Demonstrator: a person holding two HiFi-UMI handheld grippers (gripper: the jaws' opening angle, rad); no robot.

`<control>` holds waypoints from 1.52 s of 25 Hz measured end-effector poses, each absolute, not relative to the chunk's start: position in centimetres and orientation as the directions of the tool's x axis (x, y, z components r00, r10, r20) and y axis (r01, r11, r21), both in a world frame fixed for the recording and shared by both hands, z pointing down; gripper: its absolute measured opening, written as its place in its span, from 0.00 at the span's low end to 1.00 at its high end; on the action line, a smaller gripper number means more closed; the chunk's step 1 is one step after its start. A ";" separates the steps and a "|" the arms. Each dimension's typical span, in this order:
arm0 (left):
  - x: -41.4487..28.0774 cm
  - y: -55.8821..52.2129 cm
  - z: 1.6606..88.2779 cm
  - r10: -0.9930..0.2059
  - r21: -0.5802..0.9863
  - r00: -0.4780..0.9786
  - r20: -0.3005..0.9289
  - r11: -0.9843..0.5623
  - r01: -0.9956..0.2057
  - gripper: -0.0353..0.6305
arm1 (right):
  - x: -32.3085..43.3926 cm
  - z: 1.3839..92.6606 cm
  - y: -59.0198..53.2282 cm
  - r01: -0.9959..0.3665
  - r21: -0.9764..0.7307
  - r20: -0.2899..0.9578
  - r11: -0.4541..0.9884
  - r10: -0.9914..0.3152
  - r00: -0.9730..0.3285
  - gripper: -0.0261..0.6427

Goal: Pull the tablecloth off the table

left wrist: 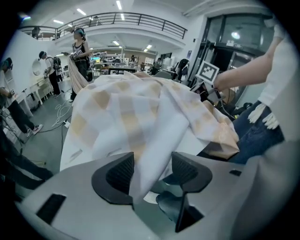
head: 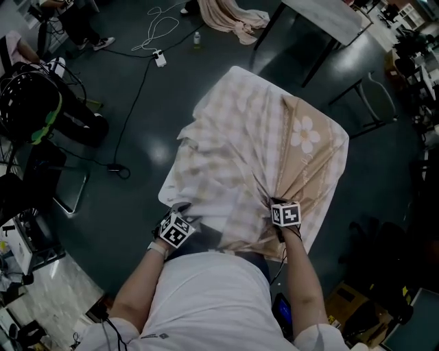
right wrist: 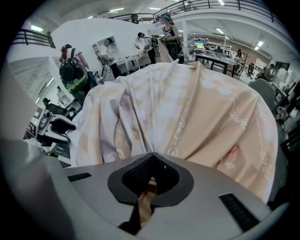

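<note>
A beige-and-white checked tablecloth (head: 254, 137) with a flower print drapes over the table, bunched and creased toward the near edge. At that edge's left, my left gripper (head: 181, 210) stands open. In the left gripper view a loose fold of the cloth (left wrist: 140, 140) runs between its wide-apart pads (left wrist: 123, 172). At the near right, my right gripper (head: 276, 203) is shut on the tablecloth. The right gripper view shows a pinch of beige fabric (right wrist: 187, 112) clamped in the closed right gripper (right wrist: 151, 176). The tabletop itself is hidden under the cloth.
Cables and a power strip (head: 160, 58) lie on the dark floor at the far left. Another cloth (head: 233, 19) is heaped at the top, beside a grey table (head: 329, 17) and a chair (head: 374, 96). Black equipment (head: 34, 103) stands left. People stand in the background.
</note>
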State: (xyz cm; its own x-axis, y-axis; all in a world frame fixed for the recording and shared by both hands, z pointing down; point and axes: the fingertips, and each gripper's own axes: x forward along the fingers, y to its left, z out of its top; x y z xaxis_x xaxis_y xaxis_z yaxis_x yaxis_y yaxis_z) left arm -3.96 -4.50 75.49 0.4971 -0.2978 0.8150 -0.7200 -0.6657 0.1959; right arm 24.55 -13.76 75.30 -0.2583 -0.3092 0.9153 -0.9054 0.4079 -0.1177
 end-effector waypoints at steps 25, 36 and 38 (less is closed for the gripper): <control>-3.7 -4.9 64.9 -0.295 0.582 0.831 0.471 -0.604 -0.544 0.08 | 25.3 67.7 -19.0 -0.895 0.020 0.857 0.445 -0.469 -0.214 0.09; -4.6 -3.8 63.9 -0.389 0.599 0.792 0.471 -0.519 -0.611 0.08 | 8.2 63.2 -35.2 -0.702 0.051 0.771 0.711 -0.475 -0.424 0.32; -4.3 -3.6 63.7 -0.418 0.596 0.770 0.483 -0.488 -0.638 0.08 | 6.1 64.0 -36.9 -0.665 0.057 0.774 0.745 -0.453 -0.442 0.33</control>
